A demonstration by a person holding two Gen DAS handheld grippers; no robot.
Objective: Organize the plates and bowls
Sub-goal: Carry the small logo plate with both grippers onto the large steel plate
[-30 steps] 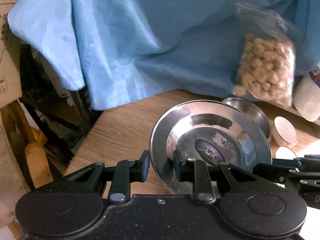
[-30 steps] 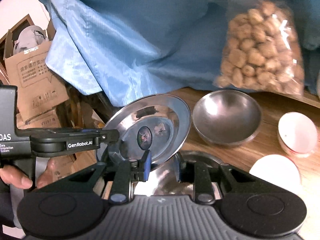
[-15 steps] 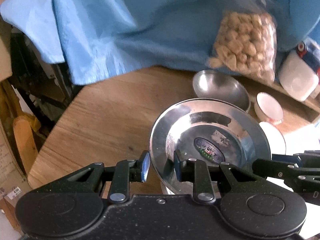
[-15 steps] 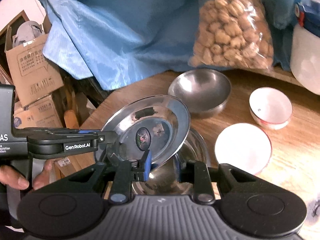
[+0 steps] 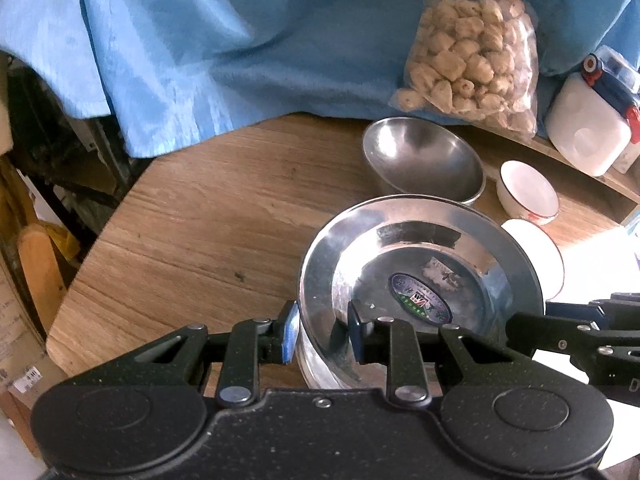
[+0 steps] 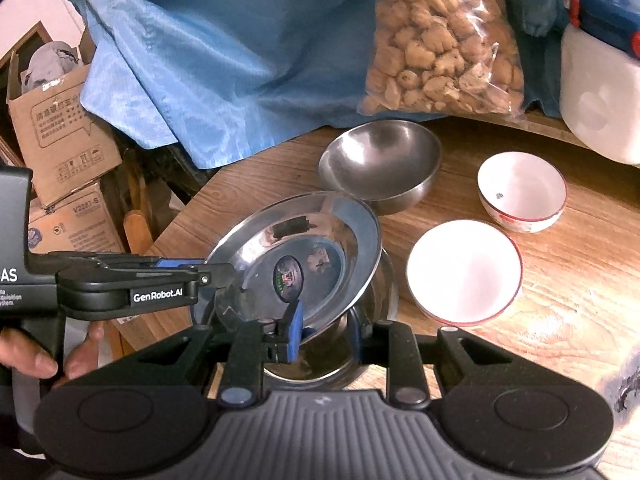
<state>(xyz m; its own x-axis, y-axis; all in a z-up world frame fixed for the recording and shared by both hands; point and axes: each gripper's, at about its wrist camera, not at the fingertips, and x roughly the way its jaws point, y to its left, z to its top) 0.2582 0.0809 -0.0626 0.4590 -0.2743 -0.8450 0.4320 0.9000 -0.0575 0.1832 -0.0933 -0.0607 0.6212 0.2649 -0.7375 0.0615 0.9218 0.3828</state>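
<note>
My left gripper [image 5: 322, 330] is shut on the near rim of a shiny steel plate [image 5: 420, 276] with a round sticker, held tilted above another steel dish [image 5: 316, 372] below it. In the right wrist view the same plate [image 6: 296, 252] hangs tilted over the lower steel dish [image 6: 372, 344], and the left gripper [image 6: 224, 280] comes in from the left. My right gripper [image 6: 326, 334] is shut on the near rim of the lower steel dish. A steel bowl [image 6: 380, 164] and two white red-rimmed bowls [image 6: 464, 272] [image 6: 522, 190] stand on the wooden table [image 6: 560, 280].
A clear bag of brown lumps [image 6: 444, 44] leans on blue cloth [image 6: 240, 40] at the back. A white jug with a blue cap [image 6: 600, 80] stands at the back right. Cardboard boxes [image 6: 60, 128] sit beyond the table's left edge [image 5: 80, 280].
Both grippers have tipped down and pulled back over the table, so more tabletop and both white bowls now show. The plate stays in my left gripper over the lower dish.
</note>
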